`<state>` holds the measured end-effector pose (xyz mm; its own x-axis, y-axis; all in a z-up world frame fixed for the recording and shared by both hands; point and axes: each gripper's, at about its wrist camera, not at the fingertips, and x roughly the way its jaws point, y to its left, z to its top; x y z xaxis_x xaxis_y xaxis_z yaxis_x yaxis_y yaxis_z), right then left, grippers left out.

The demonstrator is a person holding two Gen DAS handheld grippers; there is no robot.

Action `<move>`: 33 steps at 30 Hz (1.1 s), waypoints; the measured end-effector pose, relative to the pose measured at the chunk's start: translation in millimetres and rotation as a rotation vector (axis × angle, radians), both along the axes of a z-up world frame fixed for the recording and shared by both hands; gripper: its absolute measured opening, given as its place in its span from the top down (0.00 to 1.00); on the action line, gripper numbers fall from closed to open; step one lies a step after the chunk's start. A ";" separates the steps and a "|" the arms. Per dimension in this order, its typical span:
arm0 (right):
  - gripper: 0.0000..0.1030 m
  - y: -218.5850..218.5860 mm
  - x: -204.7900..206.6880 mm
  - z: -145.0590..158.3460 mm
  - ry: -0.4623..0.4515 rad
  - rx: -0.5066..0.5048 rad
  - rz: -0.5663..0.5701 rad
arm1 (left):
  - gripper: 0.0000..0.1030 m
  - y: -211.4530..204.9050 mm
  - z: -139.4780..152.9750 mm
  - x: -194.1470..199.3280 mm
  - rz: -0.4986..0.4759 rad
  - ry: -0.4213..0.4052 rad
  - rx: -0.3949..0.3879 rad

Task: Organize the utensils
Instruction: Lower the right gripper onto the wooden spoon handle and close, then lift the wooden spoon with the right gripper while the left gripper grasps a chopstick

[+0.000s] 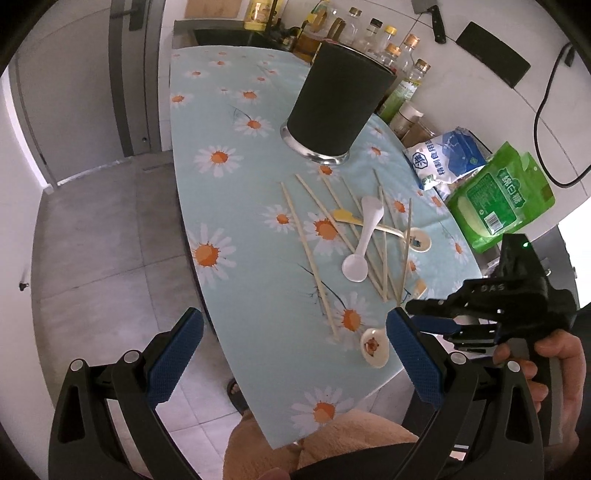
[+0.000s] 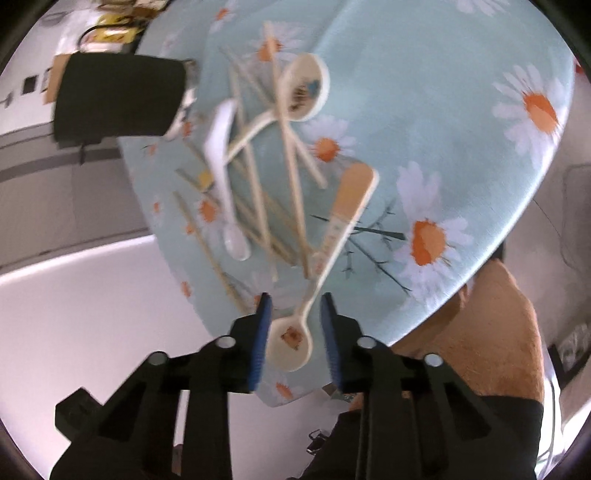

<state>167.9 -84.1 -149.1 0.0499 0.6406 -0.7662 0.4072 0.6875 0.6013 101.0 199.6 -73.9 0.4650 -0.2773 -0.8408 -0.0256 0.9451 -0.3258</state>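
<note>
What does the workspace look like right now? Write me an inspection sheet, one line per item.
Surface: table under a pale blue daisy-print cloth.
Job's things: loose chopsticks scattered mid-table; white spoon lying across them; two cream spoons, one among the chopsticks, one near the front edge; black holder upright behind them.
Clutter: bottles, white bag and green bag along the right side.
Grippers: left gripper open, holding nothing; right gripper open, its fingers either side of the near cream spoon, no contact visible.
Cables: black cable on the wall.
Surroundings: knives on the white wall; grey tiled floor.
</note>
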 end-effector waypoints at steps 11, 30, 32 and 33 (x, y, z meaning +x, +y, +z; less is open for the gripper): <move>0.82 6.5 -0.5 -6.5 0.122 -0.114 -0.081 | 0.07 27.7 -13.6 7.4 0.012 0.005 -0.137; 0.92 35.6 -15.5 10.4 0.114 -0.220 -0.077 | 0.07 48.5 -23.9 12.5 0.030 0.001 -0.211; 0.92 33.0 -17.4 11.6 0.099 -0.210 -0.085 | 0.07 47.7 -24.8 14.1 0.025 0.003 -0.212; 0.92 32.8 -17.0 12.9 0.090 -0.205 -0.089 | 0.07 47.9 -24.6 13.7 0.023 0.003 -0.213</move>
<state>150.9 -51.3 -136.2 0.0248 0.4670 -0.8839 0.5172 0.7507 0.4111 114.7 247.4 -98.5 0.4705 -0.4381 -0.7660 -0.0475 0.8542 -0.5177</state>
